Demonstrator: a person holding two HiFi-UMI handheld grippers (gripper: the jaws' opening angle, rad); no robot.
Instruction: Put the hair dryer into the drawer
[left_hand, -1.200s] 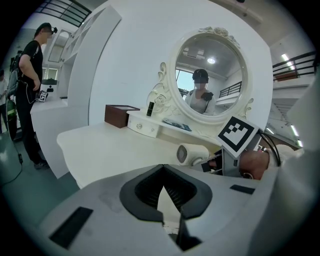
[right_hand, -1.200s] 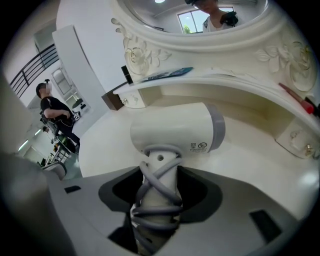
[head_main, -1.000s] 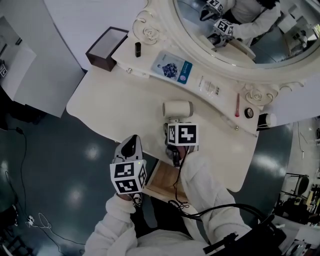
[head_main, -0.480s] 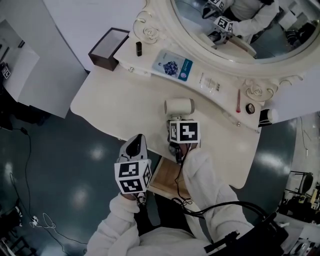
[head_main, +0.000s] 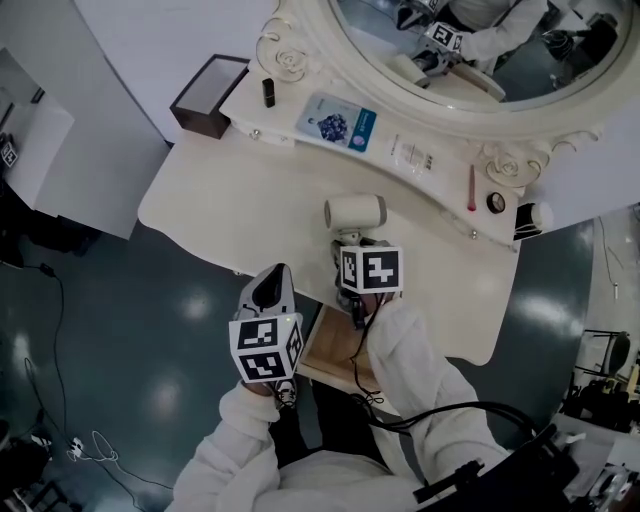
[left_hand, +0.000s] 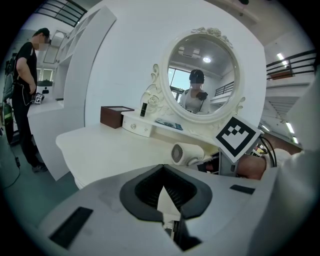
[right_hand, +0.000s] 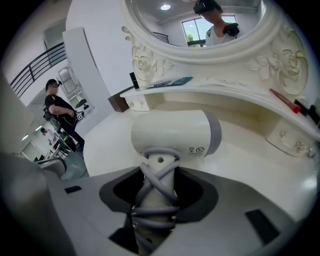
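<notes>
The white hair dryer (head_main: 355, 212) lies on the cream dressing table (head_main: 230, 200), its grey cord wound round its handle (right_hand: 156, 200). My right gripper (head_main: 352, 245) comes down over that handle, with the jaws shut against its sides; the barrel (right_hand: 175, 132) sticks out beyond the tips. My left gripper (head_main: 268, 285) hovers off the table's front edge, shut with nothing in it. It looks toward the hair dryer (left_hand: 187, 153) and the right gripper's marker cube (left_hand: 238, 138). The open drawer (head_main: 330, 352) shows its wooden inside below the right gripper, partly hidden by my sleeve.
An oval mirror (head_main: 460, 40) stands at the back. On its shelf lie a brown box (head_main: 208, 97), a dark small bottle (head_main: 268, 92), a blue-printed packet (head_main: 340, 125) and a red stick (head_main: 471, 187). A person (left_hand: 25, 95) stands far left. Black cables (head_main: 440, 415) trail by my right arm.
</notes>
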